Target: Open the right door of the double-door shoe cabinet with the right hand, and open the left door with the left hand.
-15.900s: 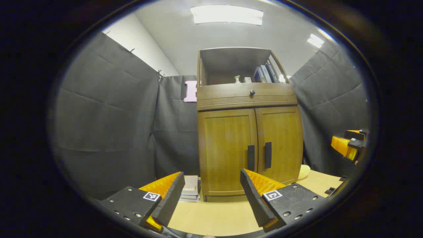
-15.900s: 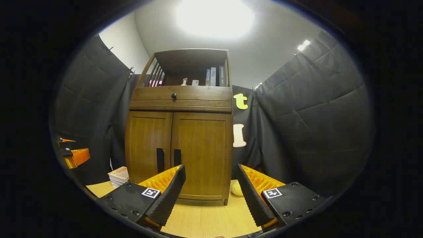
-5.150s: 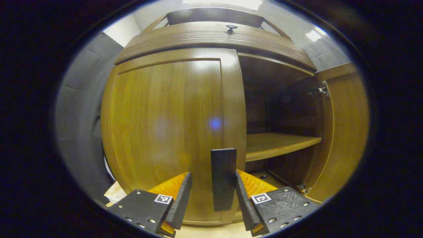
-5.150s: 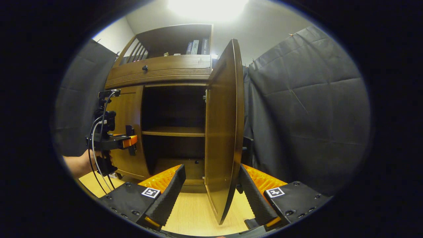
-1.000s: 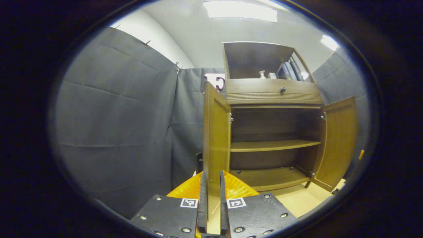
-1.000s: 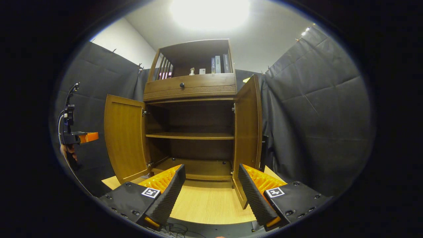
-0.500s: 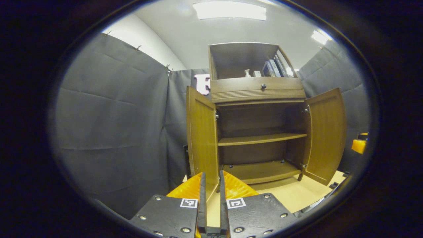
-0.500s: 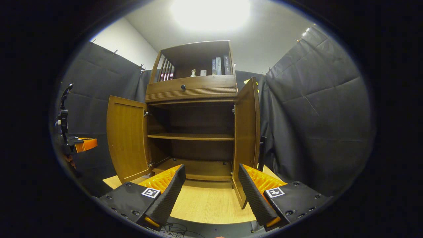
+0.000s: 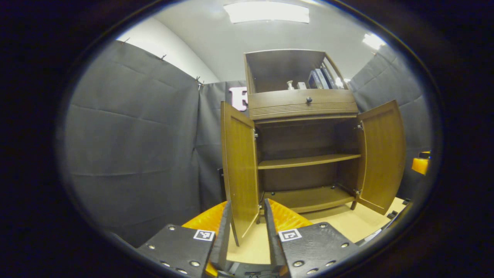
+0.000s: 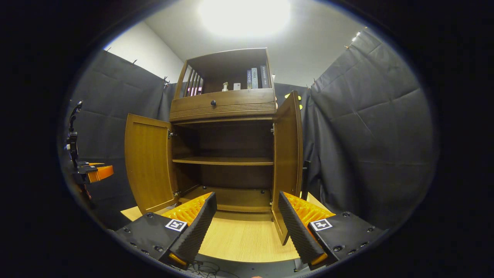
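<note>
Since 0.5 s ago your left gripper (image 9: 246, 231) has parted its fingers from nearly closed to a narrow gap, and the view has shifted slightly. The bottom edge of the left door (image 9: 239, 170) appears between the fingers, but you cannot tell from this angle whether either finger touches it; nothing is clearly pinched.

Your right gripper (image 10: 247, 226) has its fingers spread wide, holding nothing, back from the shoe cabinet (image 10: 227, 104) over the wooden tabletop (image 10: 239, 239).

Both doors stand swung out. The right door (image 10: 287, 162) is seen almost edge-on in the right gripper view, so its face is hard to read; a dark handle (image 10: 305, 179) peeks from behind it, partly hidden. In the left gripper view the left door's handle is hidden behind the panel.

Inside: 1 shelf (image 10: 224, 161), with the back of the compartment in shadow. Above the drawer knob (image 10: 213, 102), books (image 10: 254, 78) and small pale items (image 10: 225, 86) stand in the upper bay; too small to identify.

Your left gripper also appears at the left edge of the right gripper view, cut off; the hand beneath it is barely visible.
</note>
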`<action>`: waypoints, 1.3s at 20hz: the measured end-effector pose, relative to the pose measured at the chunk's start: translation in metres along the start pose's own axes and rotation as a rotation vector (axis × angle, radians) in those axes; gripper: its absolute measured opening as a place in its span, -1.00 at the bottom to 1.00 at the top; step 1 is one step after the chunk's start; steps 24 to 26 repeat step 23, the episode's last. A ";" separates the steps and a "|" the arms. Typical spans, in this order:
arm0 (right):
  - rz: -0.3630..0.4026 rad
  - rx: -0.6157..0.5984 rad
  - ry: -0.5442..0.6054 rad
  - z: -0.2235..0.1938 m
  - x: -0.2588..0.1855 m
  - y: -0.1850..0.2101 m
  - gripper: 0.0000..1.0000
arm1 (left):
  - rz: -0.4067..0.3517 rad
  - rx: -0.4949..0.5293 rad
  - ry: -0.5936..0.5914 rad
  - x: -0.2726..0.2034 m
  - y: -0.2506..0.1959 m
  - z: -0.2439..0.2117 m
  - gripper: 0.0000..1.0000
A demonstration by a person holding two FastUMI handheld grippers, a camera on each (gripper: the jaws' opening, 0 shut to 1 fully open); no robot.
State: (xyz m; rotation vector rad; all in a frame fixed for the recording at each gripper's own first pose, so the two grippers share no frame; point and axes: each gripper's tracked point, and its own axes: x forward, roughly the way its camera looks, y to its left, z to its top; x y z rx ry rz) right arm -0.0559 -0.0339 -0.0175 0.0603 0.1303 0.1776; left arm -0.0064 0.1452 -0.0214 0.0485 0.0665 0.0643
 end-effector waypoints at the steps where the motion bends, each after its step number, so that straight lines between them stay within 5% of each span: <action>1: 0.001 0.000 -0.001 0.000 0.000 0.001 0.99 | -0.010 -0.002 -0.001 0.000 -0.002 -0.001 0.19; 4: 0.002 0.002 0.000 0.000 -0.001 0.002 0.99 | -0.011 0.006 -0.015 -0.001 -0.004 0.003 0.89; 26: 0.014 -0.005 -0.016 0.007 0.011 0.007 1.00 | -0.022 -0.001 -0.020 -0.001 -0.007 0.002 0.89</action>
